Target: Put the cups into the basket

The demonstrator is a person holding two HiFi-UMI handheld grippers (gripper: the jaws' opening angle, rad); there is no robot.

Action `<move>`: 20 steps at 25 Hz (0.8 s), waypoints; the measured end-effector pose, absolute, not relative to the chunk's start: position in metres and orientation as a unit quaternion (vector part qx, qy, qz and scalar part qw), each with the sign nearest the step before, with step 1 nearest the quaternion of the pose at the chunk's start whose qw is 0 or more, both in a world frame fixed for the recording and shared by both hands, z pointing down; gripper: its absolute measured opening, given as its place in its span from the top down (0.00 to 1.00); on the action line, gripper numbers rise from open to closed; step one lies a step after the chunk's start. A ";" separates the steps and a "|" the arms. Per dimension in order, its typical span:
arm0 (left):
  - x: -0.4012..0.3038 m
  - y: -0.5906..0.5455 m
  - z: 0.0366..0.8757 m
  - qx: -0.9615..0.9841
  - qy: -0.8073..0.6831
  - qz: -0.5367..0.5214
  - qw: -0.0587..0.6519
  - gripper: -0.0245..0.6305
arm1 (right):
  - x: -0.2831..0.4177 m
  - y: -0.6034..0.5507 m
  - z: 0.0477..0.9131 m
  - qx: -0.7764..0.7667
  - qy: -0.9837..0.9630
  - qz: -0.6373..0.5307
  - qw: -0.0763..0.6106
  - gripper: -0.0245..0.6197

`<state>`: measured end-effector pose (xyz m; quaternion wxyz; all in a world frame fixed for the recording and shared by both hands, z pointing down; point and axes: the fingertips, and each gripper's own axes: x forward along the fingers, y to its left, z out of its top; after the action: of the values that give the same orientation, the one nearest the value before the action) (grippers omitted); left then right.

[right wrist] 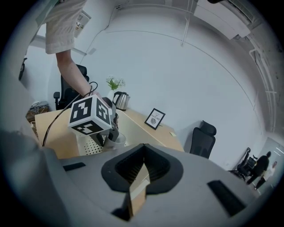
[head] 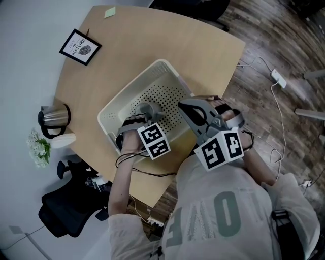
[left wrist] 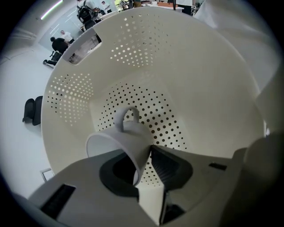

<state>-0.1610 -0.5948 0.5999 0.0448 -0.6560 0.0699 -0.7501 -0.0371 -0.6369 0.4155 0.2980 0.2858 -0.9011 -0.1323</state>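
Note:
A white perforated basket [head: 161, 63] stands on the wooden table [head: 152, 35]. My left gripper [head: 145, 110] reaches down into it, shut on the wall of a white cup [left wrist: 128, 139]. The cup hangs tilted, handle up and mouth to the left, just above the basket's dotted floor [left wrist: 146, 106]. In the right gripper view the same cup [right wrist: 116, 138] shows under the left gripper's marker cube [right wrist: 91, 115]. My right gripper [head: 185, 105] hovers over the basket's right edge. Its jaws [right wrist: 143, 155] are shut with nothing between them. No other cup is in view.
A steel kettle [head: 55, 118] and small flowers [head: 39, 147] stand at the table's left edge. A framed picture [head: 80, 46] and a sticky note [head: 109, 12] lie at the far side. A black office chair [head: 71, 203] is nearby; a power strip [head: 278, 77] lies on the floor.

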 end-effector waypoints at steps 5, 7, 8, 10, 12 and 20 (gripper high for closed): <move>-0.155 -0.595 0.586 -0.670 0.089 -0.735 0.051 0.81 | -0.046 -0.634 0.414 0.277 -0.904 -0.137 0.296 0.96; -0.154 -0.592 0.575 -0.677 0.098 -0.728 0.046 0.81 | -0.050 -0.633 0.412 0.273 -0.905 -0.141 0.294 0.96; -0.152 -0.591 0.567 -0.683 0.105 -0.722 0.044 0.81 | -0.052 -0.632 0.411 0.270 -0.905 -0.144 0.294 0.96; -0.149 -0.589 0.543 -0.704 0.130 -0.697 0.040 0.81 | -0.055 -0.631 0.410 0.265 -0.906 -0.149 0.295 0.96; -0.145 -0.594 0.506 -0.739 0.188 -0.646 0.031 0.84 | -0.058 -0.632 0.407 0.259 -0.908 -0.154 0.293 0.96; -0.208 -0.642 0.322 -0.738 0.674 -0.012 -0.044 0.95 | -0.084 -0.646 0.356 0.247 -0.944 -0.111 0.190 0.96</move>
<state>-0.2078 -0.6416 0.3224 -0.0437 -0.7376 0.6738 -0.0122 -0.0839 -0.6458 0.3559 0.1897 0.2465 -0.9439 -0.1106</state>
